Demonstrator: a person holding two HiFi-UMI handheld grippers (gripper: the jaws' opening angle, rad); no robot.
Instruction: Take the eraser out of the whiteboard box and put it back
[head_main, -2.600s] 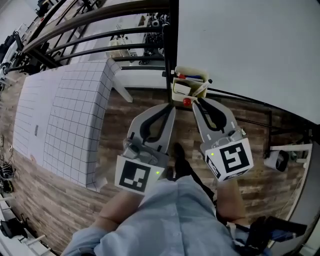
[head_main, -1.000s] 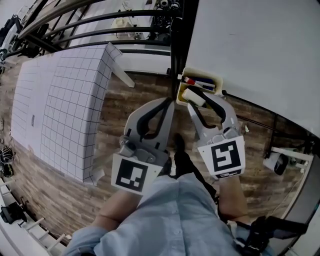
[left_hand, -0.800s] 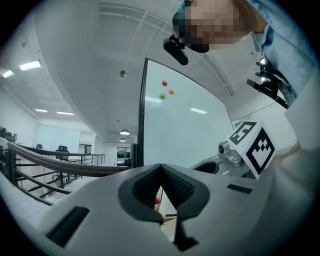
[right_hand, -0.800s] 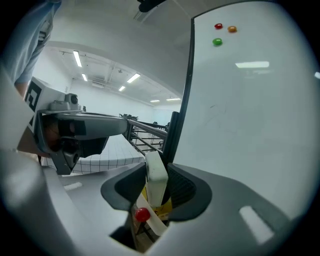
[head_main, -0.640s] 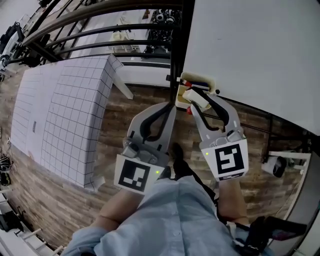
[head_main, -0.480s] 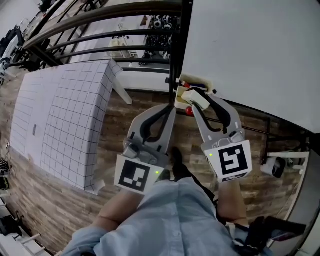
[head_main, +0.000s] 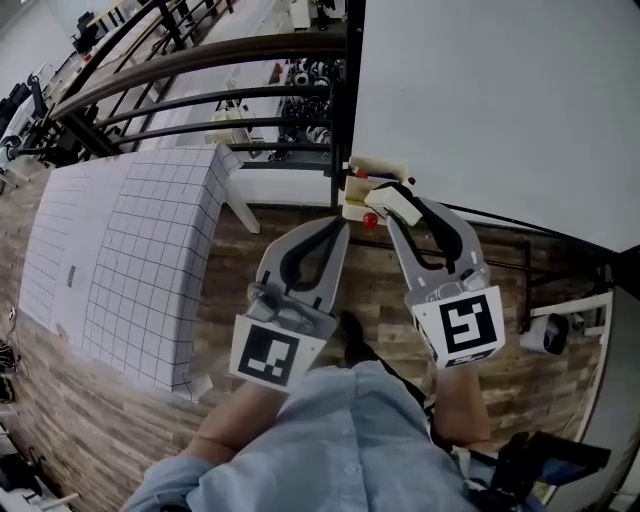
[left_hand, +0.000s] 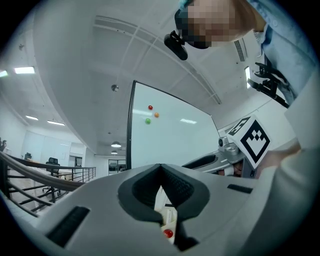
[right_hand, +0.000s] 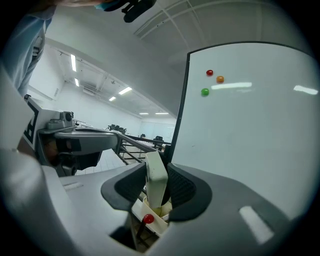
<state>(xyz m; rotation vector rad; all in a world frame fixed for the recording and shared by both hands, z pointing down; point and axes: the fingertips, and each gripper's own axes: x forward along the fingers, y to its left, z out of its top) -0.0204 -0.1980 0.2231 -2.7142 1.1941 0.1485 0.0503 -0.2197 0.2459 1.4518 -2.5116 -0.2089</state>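
Note:
A cream whiteboard box (head_main: 362, 178) hangs at the lower left corner of the whiteboard (head_main: 500, 100), with markers in it and a red knob (head_main: 370, 220) below. My right gripper (head_main: 397, 200) is shut on the white eraser (head_main: 396, 205), holding it upright just above and in front of the box. In the right gripper view the eraser (right_hand: 155, 179) stands between the pads over the box (right_hand: 154, 223). My left gripper (head_main: 337, 224) hovers beside it, shut and holding nothing. Its view shows the box (left_hand: 168, 219) through the gap below the tips.
A white gridded panel (head_main: 130, 250) leans at the left over the wooden floor (head_main: 250, 290). Dark railings (head_main: 200, 60) run behind it. Three round magnets (right_hand: 209, 73) stick to the whiteboard. A small white device (head_main: 550, 335) sits on the floor at the right.
My right gripper has risen with the eraser clamped in it, drawing it up out of the box. The left gripper has risen alongside, still shut.

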